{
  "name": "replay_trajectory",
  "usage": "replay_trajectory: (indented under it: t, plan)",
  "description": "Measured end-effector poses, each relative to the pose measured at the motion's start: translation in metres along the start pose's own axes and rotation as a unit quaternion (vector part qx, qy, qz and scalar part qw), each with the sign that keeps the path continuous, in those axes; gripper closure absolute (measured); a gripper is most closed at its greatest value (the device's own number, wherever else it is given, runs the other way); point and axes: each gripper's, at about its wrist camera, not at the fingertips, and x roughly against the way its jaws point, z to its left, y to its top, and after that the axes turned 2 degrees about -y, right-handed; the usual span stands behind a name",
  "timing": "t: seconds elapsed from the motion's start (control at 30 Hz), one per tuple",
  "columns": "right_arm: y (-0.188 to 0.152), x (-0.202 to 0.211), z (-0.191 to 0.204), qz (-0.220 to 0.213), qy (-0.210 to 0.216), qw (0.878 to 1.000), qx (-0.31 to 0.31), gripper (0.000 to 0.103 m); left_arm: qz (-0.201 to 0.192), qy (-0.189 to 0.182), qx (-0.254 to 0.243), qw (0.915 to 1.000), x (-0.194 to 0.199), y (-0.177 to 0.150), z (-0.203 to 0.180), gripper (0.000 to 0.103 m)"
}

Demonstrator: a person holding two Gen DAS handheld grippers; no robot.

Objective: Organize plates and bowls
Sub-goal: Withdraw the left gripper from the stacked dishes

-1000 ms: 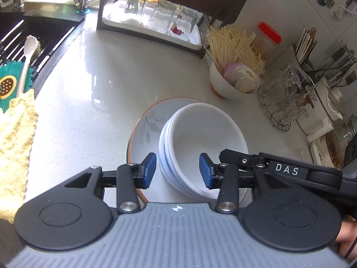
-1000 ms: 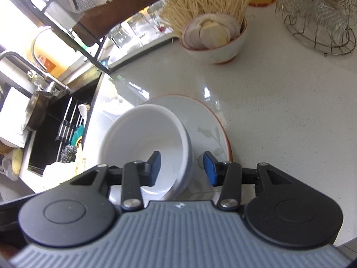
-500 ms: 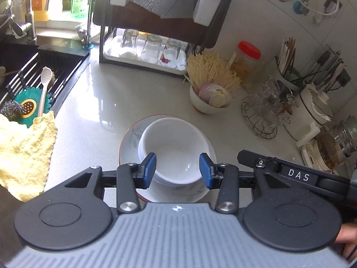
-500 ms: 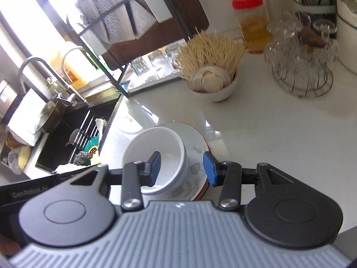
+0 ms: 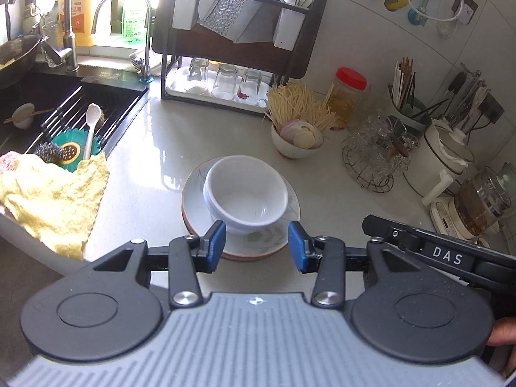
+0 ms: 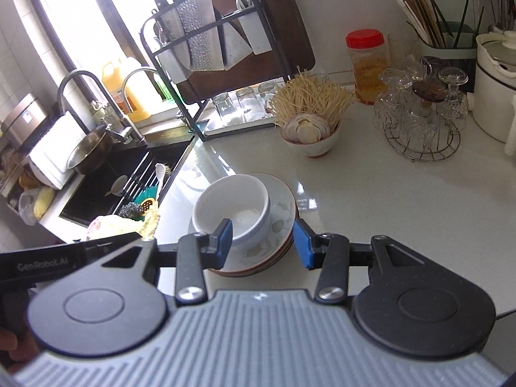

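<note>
Two claws, left (image 5: pixel 257 245) and right (image 6: pixel 263 242), both spread and empty, hover above nested bowls (image 5: pixel 246 199) on plates (image 5: pixel 193 190), stack dead ahead on the worktop (image 5: pixel 154 161).

I am looking at a home kitchen. A pale stone counter (image 5: pixel 167 148) runs beside a black sink (image 5: pixel 48 96) with two taps (image 5: pixel 142 25), a scourer and a yellow cloth (image 5: pixel 48 200). A dish rack (image 5: pixel 238 42) holds upturned glasses (image 5: pixel 225 80). Along the tiled wall I see chopsticks (image 5: pixel 403 74), a jar (image 5: pixel 348 93), a kettle (image 5: pixel 445 154) and a bowl of noodles (image 5: pixel 296 129).
</note>
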Motion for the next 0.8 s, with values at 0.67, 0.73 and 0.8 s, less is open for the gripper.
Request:
replay_trajectory:
  t: [0.67, 0.73, 0.8]
  plan:
    - [-0.049, 0.080, -0.008, -0.040, 0.015, 0.998, 0.047, 0.057, -0.051, 0.021, -0.011, 0.9984, 0.072, -0.070, -0.048, 0.051]
    - [-0.053, 0.085, -0.010, -0.044, 0.015, 0.997, 0.053, 0.057, -0.055, 0.022, -0.015, 0.9981, 0.076, -0.075, -0.052, 0.051]
    - [-0.056, 0.090, -0.011, -0.049, 0.015, 0.997, 0.056, 0.057, -0.057, 0.022, -0.017, 0.9980, 0.080, -0.080, -0.056, 0.050]
